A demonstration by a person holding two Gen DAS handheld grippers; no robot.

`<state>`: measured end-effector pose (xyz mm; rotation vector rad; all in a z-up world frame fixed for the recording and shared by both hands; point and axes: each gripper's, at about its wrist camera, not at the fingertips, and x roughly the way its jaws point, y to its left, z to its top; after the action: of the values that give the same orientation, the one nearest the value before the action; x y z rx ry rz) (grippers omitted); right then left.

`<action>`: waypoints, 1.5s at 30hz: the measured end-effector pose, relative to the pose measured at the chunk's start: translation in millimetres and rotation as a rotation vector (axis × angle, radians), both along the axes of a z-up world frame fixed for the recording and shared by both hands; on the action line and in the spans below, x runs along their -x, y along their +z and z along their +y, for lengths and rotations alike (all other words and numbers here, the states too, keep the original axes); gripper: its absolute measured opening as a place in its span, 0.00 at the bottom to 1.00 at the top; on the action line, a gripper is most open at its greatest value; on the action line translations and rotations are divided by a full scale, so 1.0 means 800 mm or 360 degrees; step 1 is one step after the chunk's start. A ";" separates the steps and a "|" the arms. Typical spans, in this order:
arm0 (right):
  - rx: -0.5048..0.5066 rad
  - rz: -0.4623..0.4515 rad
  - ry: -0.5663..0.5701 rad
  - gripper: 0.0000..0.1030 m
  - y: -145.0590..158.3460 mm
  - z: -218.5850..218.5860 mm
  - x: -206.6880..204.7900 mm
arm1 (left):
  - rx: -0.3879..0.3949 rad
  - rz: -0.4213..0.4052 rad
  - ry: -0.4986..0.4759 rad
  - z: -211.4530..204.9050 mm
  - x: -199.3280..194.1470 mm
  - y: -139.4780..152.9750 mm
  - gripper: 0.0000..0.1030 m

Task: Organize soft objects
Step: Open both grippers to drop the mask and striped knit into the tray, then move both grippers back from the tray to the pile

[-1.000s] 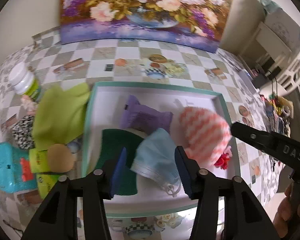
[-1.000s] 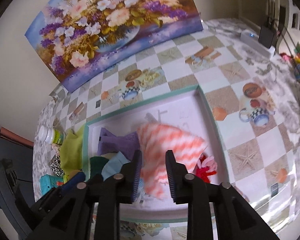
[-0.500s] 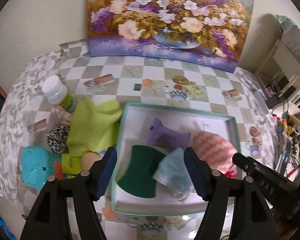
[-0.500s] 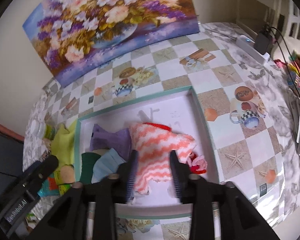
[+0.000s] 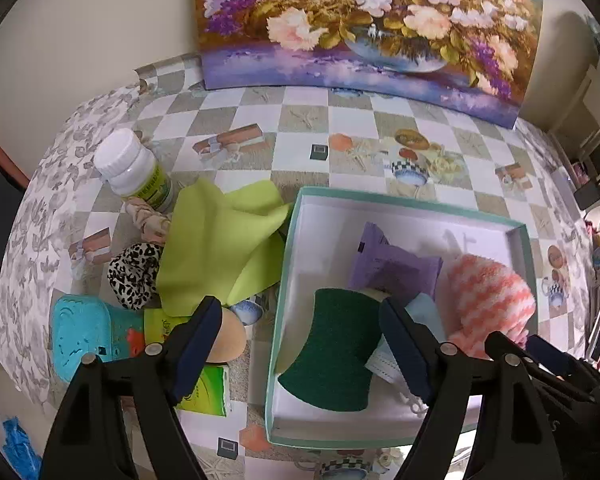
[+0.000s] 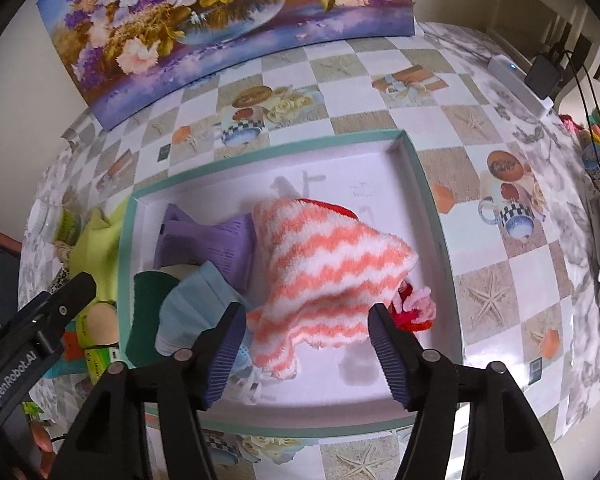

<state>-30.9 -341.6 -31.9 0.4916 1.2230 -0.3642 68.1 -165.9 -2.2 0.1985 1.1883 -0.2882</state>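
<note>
Right wrist view: the right gripper hangs over the tray, jaws opening, nothing pressed between them; the striped sock lies in the tray just past the fingertips. Beside the sock sit a blue mask, a purple pack, a green pad and something red and pink under the sock's right edge.

Left wrist view: the left gripper has its jaws opening too, holding nothing, above the tray's left wall. Left of the tray on the checked tablecloth lie a lime cloth, a leopard scrunchie, a tan sponge, a teal box and a white bottle. A flower painting leans on the wall behind.
</note>
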 end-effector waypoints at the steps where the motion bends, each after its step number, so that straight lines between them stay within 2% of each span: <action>1: 0.0007 0.0003 0.0000 0.72 -0.001 0.000 0.000 | 0.0001 0.0007 0.0000 0.000 -0.001 -0.002 0.81; 4: 0.0036 0.0008 0.0001 0.77 0.000 0.001 0.002 | 0.0002 0.0012 -0.0009 0.000 -0.001 -0.006 0.85; 5: 0.0053 -0.0004 -0.0005 0.84 0.001 0.001 0.003 | -0.0002 0.0008 -0.0019 0.000 0.000 -0.007 0.88; 6: 0.0066 -0.0019 -0.0012 0.97 0.002 0.001 0.005 | 0.0000 -0.0002 -0.0029 -0.001 0.001 -0.008 0.95; 7: 0.0077 -0.0029 -0.0017 1.00 0.004 0.000 0.005 | 0.0003 -0.0012 -0.0037 -0.002 0.001 -0.009 0.98; 11: 0.0119 -0.0051 -0.0018 1.00 0.010 0.001 0.008 | 0.0007 -0.0053 -0.0043 -0.001 0.001 -0.007 0.99; 15: 0.0142 -0.0043 0.0000 1.00 0.010 0.002 0.008 | 0.0046 -0.0031 -0.0029 0.001 -0.001 -0.006 0.99; 20: 0.0137 -0.0065 -0.0009 1.00 0.014 0.002 0.010 | 0.0031 -0.0025 -0.0056 0.000 -0.001 -0.003 0.99; 24: 0.0122 -0.0284 -0.0023 1.00 0.052 0.008 0.014 | 0.0084 -0.0032 -0.0057 0.007 -0.009 0.017 0.99; 28: 0.0141 -0.0393 -0.0016 1.00 0.075 0.014 0.010 | 0.0080 -0.0105 -0.0076 0.016 -0.019 0.042 0.99; 30: 0.0139 -0.0428 -0.0009 1.00 0.082 0.016 0.004 | 0.0039 -0.0114 -0.0070 0.023 -0.029 0.047 0.99; 35: 0.0159 -0.0438 0.0019 1.00 0.088 0.024 -0.014 | 0.0018 -0.0077 -0.0042 0.044 -0.054 0.045 0.99; 39: 0.0113 -0.0411 0.0045 1.00 0.086 0.033 -0.035 | 0.0002 -0.0051 -0.0029 0.065 -0.074 0.042 0.99; 45: 0.0067 -0.0397 0.0188 1.00 0.091 0.074 -0.078 | -0.0058 -0.0062 0.0015 0.110 -0.104 0.041 0.99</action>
<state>31.6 -282.2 41.2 0.4128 0.9954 -0.2199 151.0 -77.8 30.6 0.2296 1.1561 -0.2535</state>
